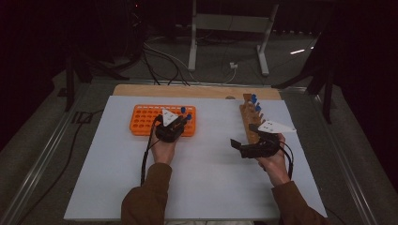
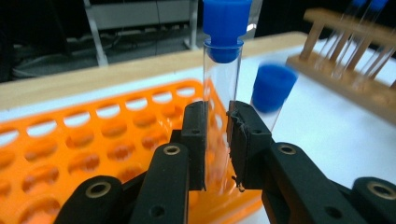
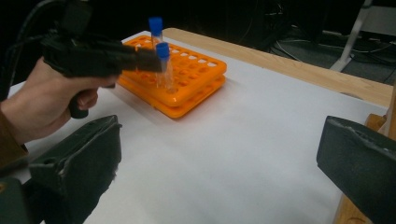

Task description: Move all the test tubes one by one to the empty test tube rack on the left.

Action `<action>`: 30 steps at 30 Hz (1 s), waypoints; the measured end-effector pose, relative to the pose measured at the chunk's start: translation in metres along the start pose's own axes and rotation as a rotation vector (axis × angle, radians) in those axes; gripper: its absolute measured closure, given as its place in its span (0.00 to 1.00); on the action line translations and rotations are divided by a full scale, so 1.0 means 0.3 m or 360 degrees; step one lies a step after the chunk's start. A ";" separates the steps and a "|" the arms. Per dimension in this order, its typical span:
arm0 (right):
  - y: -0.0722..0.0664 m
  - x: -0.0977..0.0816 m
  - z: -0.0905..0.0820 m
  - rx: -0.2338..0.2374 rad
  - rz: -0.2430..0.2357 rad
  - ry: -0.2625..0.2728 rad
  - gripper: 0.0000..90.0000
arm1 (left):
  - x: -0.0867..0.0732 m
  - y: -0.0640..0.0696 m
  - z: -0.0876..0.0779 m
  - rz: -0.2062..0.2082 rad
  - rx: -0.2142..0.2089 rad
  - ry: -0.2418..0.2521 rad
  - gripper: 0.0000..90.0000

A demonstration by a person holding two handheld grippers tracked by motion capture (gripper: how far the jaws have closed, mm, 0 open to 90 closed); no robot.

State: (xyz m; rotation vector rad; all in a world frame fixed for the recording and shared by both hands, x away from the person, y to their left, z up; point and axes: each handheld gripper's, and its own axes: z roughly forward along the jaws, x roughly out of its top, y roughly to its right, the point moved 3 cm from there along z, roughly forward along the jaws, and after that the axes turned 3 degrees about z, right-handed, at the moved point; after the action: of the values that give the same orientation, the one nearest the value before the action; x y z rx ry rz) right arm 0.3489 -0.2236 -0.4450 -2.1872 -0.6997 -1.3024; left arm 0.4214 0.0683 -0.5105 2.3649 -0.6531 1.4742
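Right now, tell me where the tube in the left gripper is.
The tube is clamped in the left gripper, over the orange rack's right end, beside another capped tube.

Orange rack [image 1: 141,119], blue-capped clear tube [image 2: 223,70], black gripper [image 2: 216,140], white table [image 1: 206,178]

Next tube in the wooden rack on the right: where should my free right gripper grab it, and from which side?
Grip the clear glass just below the blue cap, jaws level, one each side of the tube. Come from the open mat side, where the right gripper sits with jaws wide. The tubes stand leaning in the wooden rack, so their upper stretch is exposed; the lower part sits in the rack.
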 end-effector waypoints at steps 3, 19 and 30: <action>0.000 -0.002 0.000 0.0002 -0.0003 -0.0005 0.00 | -0.014 -0.002 0.003 0.0012 -0.0009 -0.0028 0.87; 0.001 -0.008 0.006 0.0014 -0.0001 -0.0014 0.00 | 0.001 -0.008 -0.021 0.0055 -0.0041 -0.0057 0.83; 0.005 -0.003 0.010 -0.0022 -0.0023 -0.0024 0.00 | -0.005 -0.006 -0.027 0.0065 -0.0049 -0.0115 0.82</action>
State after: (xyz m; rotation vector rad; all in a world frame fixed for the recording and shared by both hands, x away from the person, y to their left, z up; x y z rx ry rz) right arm 0.3514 -0.2229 -0.4474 -2.2090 -0.7156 -1.3027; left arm 0.4155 0.0739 -0.5082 2.4047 -0.7401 1.3905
